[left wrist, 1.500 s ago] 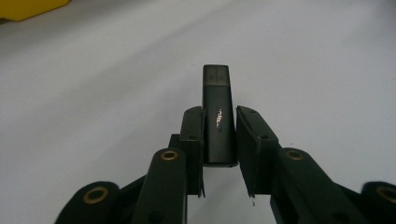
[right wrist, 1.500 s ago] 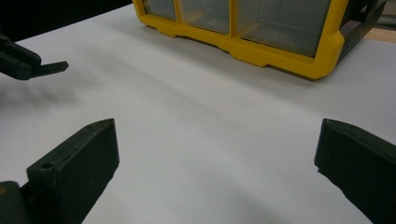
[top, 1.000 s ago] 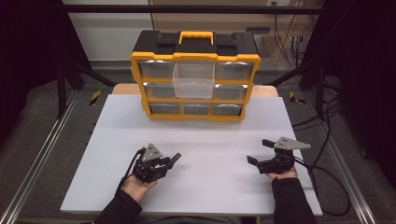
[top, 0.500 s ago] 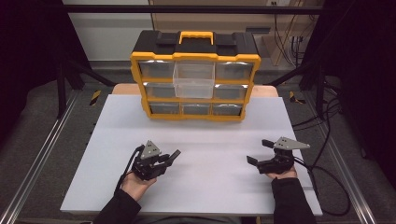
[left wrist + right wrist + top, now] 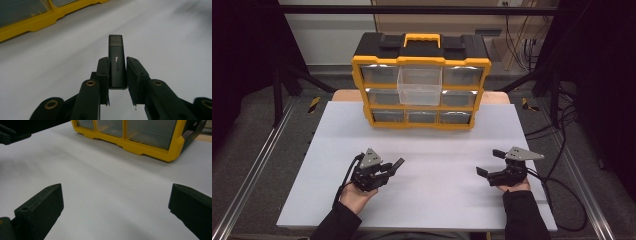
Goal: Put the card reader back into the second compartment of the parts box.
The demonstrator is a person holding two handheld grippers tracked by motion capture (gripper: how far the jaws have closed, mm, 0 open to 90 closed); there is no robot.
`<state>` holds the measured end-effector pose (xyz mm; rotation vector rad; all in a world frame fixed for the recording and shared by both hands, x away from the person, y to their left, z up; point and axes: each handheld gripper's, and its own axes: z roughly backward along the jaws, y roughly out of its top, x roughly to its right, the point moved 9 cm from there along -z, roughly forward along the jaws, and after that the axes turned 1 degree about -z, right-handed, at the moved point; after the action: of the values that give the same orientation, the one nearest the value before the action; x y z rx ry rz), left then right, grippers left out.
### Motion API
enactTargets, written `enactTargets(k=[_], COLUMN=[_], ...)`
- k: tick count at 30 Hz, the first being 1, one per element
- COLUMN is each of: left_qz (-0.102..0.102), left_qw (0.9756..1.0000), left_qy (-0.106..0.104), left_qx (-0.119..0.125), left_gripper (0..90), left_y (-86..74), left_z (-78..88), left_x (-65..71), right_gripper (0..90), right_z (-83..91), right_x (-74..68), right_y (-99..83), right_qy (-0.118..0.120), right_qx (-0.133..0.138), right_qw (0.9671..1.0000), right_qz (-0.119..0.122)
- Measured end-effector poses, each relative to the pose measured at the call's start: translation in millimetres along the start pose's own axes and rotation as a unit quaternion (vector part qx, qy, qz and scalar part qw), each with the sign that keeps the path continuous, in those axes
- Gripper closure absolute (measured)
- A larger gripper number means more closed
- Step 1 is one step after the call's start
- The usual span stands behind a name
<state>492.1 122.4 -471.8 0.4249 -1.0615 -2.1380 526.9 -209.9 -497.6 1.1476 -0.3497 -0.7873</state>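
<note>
Going left to right, little differs from the frames of a second ago: the left gripper [image 5: 388, 167] has shifted only slightly over the white counter [image 5: 432, 150], and its hold is unchanged. My reading is that the pickup is finished and the carry to the cabinet has barely begun.

In the left gripper view, the jaws are clenched on a black USB flash drive [image 5: 116, 62]. The stick stands lengthwise between the pads, its lower half clamped and its smoky translucent cap end poking out past the jaw tips. It looks centred and straight in the grip, lifted off the counter, not resting on it.

Further back in the middle stands the yellow-and-black drawer organizer [image 5: 421, 80], well apart from both grippers. Its upper middle clear drawer [image 5: 419, 86] is pulled out toward the person, and appears empty; that seems the likely place for the drive, though this is a judgement.

On the right, the right gripper [image 5: 489, 162] rests low over the counter in the person's hand, unmoved. In the right gripper view its jaws stand wide apart, released, with nothing but bare counter between them and the organizer's yellow frame beyond.
</note>
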Motion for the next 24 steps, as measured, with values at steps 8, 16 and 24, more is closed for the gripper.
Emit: enactTargets(k=[8, 16, 24], left_qz=[-0.002, -0.002, -0.006], left_qw=[1.0000, 1.0000, 0.9999], left_qy=[-0.001, 0.000, -0.002], left_qx=[0.000, 0.006, 0.011], left_gripper=[72.3, 72.2, 72.2], left_y=[4.1, 10.8, 22.9], left_z=[2.0, 6.8, 7.9], left_x=[-1.0, -3.3, -5.4], right_gripper=[0.4, 0.5, 0.4], right_z=[-0.3, -0.3, -0.6], right_x=[-0.1, 0.1, 0.2], right_y=[-0.4, -0.5, -0.9], right_qy=[0.000, -0.001, -0.001], right_qx=[-0.001, -0.002, -0.003], right_qw=[1.0000, 1.0000, 1.0000], right_qz=[0.000, 0.000, -0.001])
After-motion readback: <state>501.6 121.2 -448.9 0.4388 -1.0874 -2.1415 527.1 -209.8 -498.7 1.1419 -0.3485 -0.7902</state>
